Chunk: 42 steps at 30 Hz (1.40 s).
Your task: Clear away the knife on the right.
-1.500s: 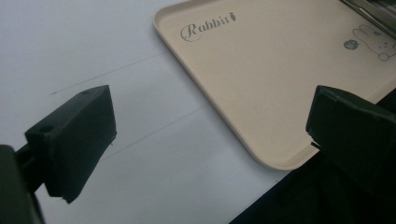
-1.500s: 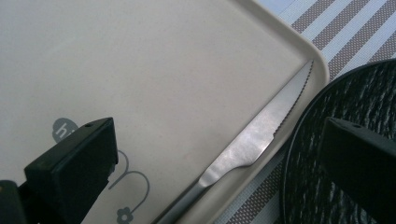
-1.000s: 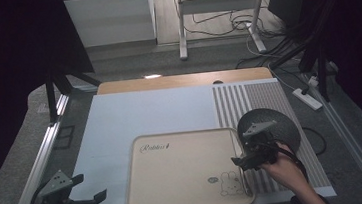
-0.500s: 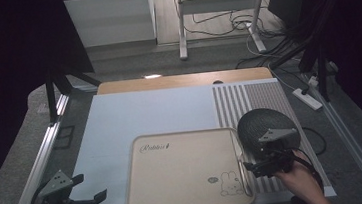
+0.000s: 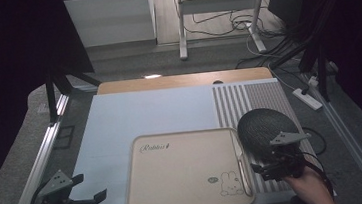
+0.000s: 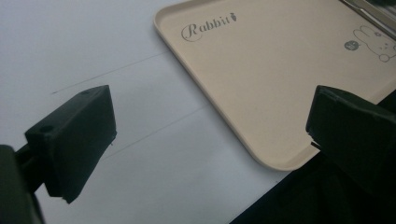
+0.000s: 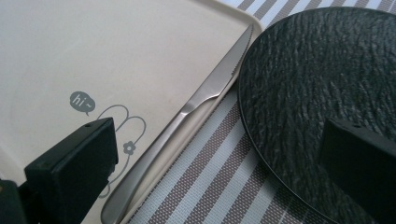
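A beige tray printed with "Rabbit" and a small rabbit drawing lies at the table's front middle. A steel knife rests along the tray's right rim, blade pointing away from me. Beside it a round black plate sits on the striped placemat. My right gripper hovers open over the plate's near edge; in the right gripper view the knife and plate lie between and beyond its jaws. My left gripper stands open at the front left, with the tray's corner ahead of it.
A pale blue mat covers the table's left and middle, with a wooden strip at the far edge. Metal rails run along both sides. A power strip and cables lie on the floor at the right.
My right gripper has drawn back toward the near edge and slightly right, away from the knife. The left gripper, tray, knife and plate have stayed put.
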{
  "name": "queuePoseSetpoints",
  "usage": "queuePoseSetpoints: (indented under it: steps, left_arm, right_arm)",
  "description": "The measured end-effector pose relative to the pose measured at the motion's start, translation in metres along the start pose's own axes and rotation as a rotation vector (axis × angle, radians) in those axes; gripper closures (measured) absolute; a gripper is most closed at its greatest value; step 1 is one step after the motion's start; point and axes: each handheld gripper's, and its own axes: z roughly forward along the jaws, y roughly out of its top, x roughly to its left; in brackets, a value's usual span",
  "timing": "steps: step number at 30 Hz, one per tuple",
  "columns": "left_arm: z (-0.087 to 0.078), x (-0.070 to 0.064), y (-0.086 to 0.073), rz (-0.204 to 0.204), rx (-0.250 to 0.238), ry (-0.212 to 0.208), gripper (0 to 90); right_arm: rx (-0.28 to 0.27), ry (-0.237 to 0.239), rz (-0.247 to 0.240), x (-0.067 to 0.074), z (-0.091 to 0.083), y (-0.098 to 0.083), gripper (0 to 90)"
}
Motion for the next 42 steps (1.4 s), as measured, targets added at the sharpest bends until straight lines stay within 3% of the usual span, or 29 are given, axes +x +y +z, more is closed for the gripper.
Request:
queuePoseSetpoints:
  steps: [9,23,42]
  left_arm:
    - [0.000,0.000,0.000,-0.002,-0.001,0.003,2.6]
    - [0.000,-0.001,0.000,0.002,0.004,0.014,2.6]
    - [0.000,0.000,0.000,-0.006,-0.001,0.015,2.5]
  right_arm:
    - [0.000,-0.034,0.004,-0.002,-0.014,-0.006,0.0]
    - [-0.070,-0.064,0.106,-0.012,-0.040,-0.021,0.0]
    - [-0.069,-0.095,0.117,-0.009,-0.056,-0.034,0.0]
